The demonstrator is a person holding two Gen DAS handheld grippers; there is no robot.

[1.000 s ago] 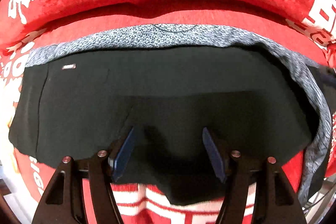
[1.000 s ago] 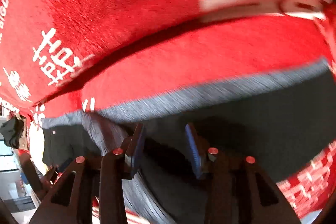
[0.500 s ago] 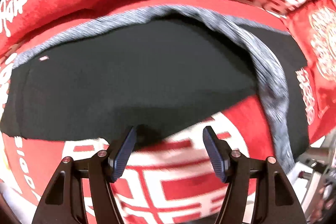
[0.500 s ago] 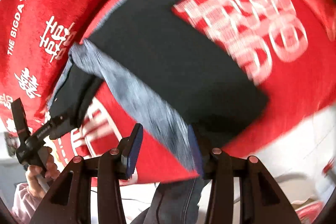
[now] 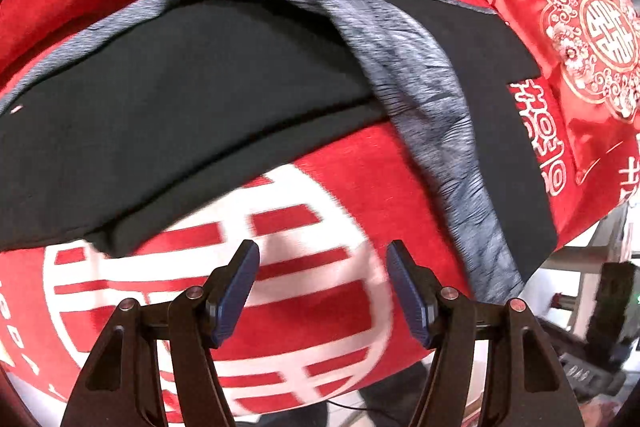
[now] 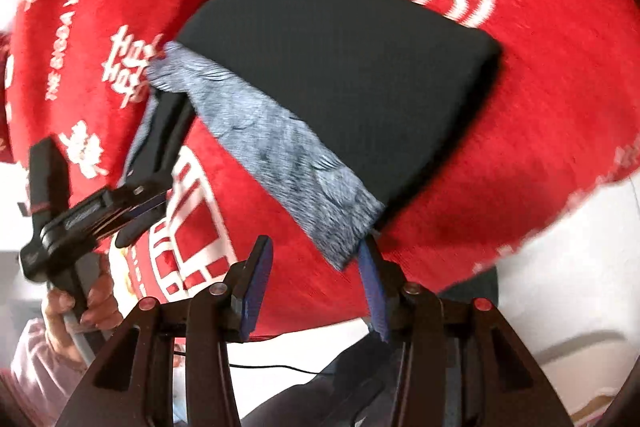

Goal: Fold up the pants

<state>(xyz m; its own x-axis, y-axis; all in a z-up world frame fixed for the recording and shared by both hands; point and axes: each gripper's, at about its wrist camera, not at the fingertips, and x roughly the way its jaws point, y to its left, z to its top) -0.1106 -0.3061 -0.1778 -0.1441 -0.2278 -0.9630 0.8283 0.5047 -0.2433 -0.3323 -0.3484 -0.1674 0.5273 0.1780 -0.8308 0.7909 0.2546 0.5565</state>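
Observation:
The black pants (image 5: 180, 115) lie on a red bedspread, with a grey heathered waistband (image 5: 432, 115) running down their right side. My left gripper (image 5: 322, 287) is open and empty, over the red spread just in front of the pants' near edge. In the right wrist view the pants (image 6: 340, 67) lie folded, the grey waistband (image 6: 288, 155) facing me. My right gripper (image 6: 316, 285) is open and empty, its right pad just below the waistband's near corner. The left gripper (image 6: 132, 211) shows at the left of that view, held in a hand.
The red bedspread (image 5: 280, 287) with white characters covers the surface. A red embroidered cushion (image 5: 592, 39) lies at the far right. The bed's front edge and white floor (image 6: 560, 287) show in the right wrist view. Dark equipment (image 5: 600, 327) stands beyond the bed's corner.
Both grippers have pulled back from the pants, which now lie on the spread. The left gripper was over the black fabric and now hangs over bare red spread. The right view swung round.

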